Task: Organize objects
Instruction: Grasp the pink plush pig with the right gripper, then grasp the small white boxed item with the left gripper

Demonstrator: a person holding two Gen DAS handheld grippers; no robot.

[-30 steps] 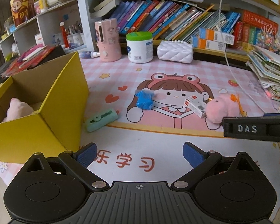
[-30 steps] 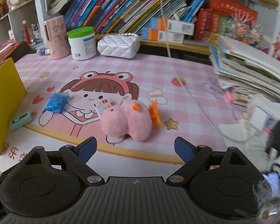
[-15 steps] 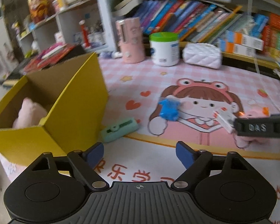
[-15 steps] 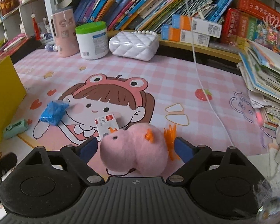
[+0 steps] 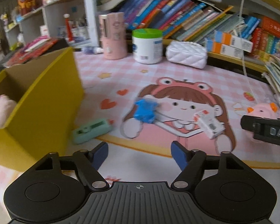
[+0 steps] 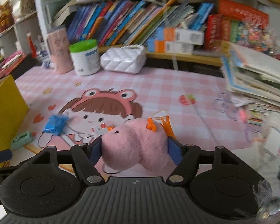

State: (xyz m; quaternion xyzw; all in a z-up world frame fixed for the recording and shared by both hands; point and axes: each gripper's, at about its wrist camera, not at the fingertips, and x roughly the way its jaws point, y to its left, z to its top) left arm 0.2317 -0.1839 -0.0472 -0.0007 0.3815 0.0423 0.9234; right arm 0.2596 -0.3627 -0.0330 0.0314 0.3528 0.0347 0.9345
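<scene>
My right claw (image 6: 134,149) is closing on the pink plush toy (image 6: 134,145) at the lower middle of the right wrist view; both blue pads touch its fluffy sides, so it is gripped. The toy's orange bits stick up toward the upper right of it. Just behind it lies a small white and red box (image 6: 99,128), partly hidden. A blue crumpled packet (image 6: 56,124) lies left of the middle, and a mint green case (image 6: 21,140) sits at the left edge, just beside the yellow cardboard box (image 6: 5,112).

My left claw (image 5: 139,155) is also closing, with nothing between its pads, only bare desk mat (image 5: 140,78) beneath. In the left wrist view the yellow cardboard box fills the left side, open on top, with another pink plush (image 5: 1,112) inside it. The mint green case lies near the box's lower right corner, the blue crumpled packet sits at the middle, and the small white and red box is to the right of it. At the right edge of that view, the pink plush toy shows behind the right claw's black arm.
</scene>
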